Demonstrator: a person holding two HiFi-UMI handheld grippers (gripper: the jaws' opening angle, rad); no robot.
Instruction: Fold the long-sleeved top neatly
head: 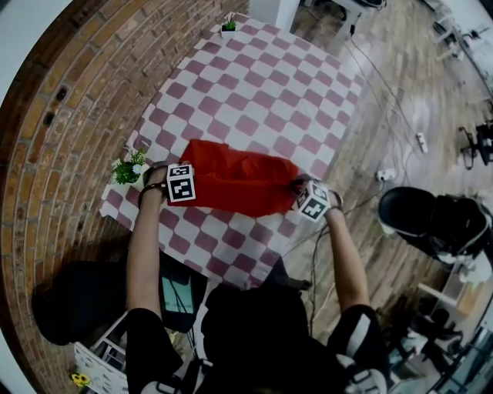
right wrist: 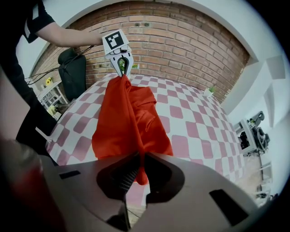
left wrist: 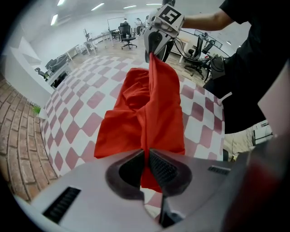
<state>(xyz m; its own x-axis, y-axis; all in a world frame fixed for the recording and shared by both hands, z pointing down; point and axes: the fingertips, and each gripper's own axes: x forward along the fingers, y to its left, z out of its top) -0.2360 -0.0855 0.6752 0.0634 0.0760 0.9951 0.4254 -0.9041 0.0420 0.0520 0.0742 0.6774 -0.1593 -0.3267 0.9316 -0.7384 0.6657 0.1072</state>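
Red long-sleeved top [head: 235,183] spans between both grippers, over near edge of checked tabletop [head: 262,85]. Long axis left-right. Left gripper [left wrist: 147,164] clenched on one end, right gripper [right wrist: 138,168] on other; fingers [left wrist: 164,170] pinch cloth. Neither hand nearer.

An office-like lab: swivel chairs [left wrist: 128,34], rows of desks [left wrist: 94,41], ceiling strip lights [left wrist: 97,7]

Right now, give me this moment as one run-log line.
left tool: shut on red top | right tool: shut on red top | top: edge strung between tools, rest draped on checked tablecloth
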